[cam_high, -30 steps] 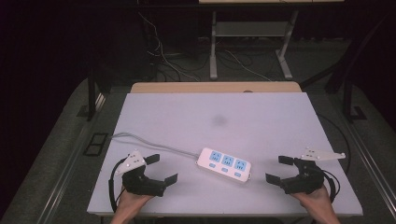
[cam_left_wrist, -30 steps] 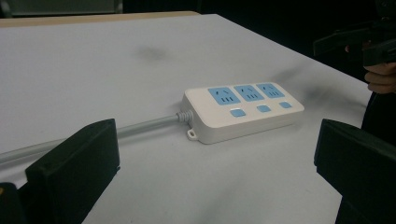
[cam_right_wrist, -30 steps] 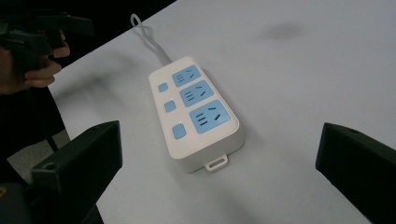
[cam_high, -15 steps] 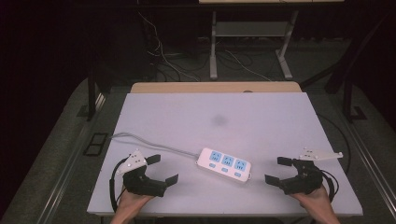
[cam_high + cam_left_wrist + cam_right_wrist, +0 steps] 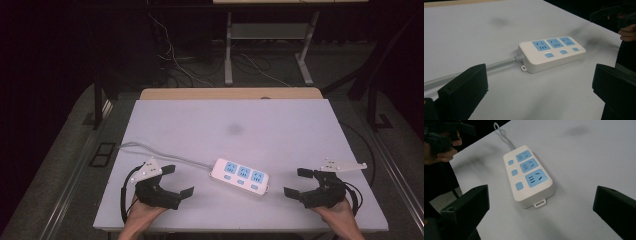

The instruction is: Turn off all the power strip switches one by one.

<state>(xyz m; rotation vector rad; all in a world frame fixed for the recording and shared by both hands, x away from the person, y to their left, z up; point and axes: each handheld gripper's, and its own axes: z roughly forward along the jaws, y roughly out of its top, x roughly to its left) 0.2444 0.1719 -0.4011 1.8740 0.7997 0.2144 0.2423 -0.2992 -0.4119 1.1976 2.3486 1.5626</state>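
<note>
Power strip (image 5: 241,176): a white three-outlet strip with blue socket faces and three blue switches, lying flat on the white table (image 5: 280,125), low in the centre of the high view, between my two grippers and touching neither.
Cord (image 5: 165,155): a grey cable leaving the strip's left end and running toward the upper left of the high view, off the table edge.
Left gripper (image 5: 178,181): I am holding it at lower left, jaws spread wide, gripping nothing.
Right gripper (image 5: 298,182): I am holding it at lower right, jaws likewise wide apart and empty.
Handling, as I judge it: rigid plastic shell, light, smooth and somewhat slippery; the cord is pliable and will be dragging on it.
Where to grip: across the narrow width, on the long side walls, clear of switches; the small mounting tab (image 5: 539,203) looks too slight.
</note>
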